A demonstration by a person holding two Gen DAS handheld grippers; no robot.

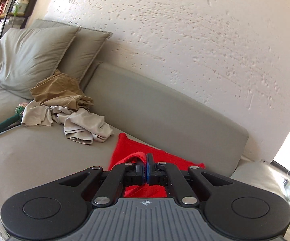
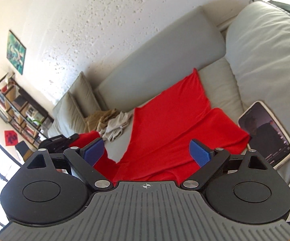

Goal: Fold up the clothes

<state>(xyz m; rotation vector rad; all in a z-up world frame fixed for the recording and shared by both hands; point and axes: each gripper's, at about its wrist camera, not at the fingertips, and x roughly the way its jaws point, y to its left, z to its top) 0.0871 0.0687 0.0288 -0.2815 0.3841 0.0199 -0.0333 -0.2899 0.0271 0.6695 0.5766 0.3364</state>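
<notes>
Lying across the grey sofa seat, the red garment is bright, smooth and partly folded over itself. The left gripper is clamped on a bunched red edge, while the right gripper hangs wide open above the cloth, gripping nothing.

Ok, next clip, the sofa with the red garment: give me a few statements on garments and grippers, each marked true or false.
1. The left gripper is shut on the red garment. True.
2. The right gripper is shut on the garment. False: its jaws stand open, gripping nothing.
3. A phone lies beside the garment. True.
4. The beige clothes are folded in a stack. False: they lie crumpled.
</notes>
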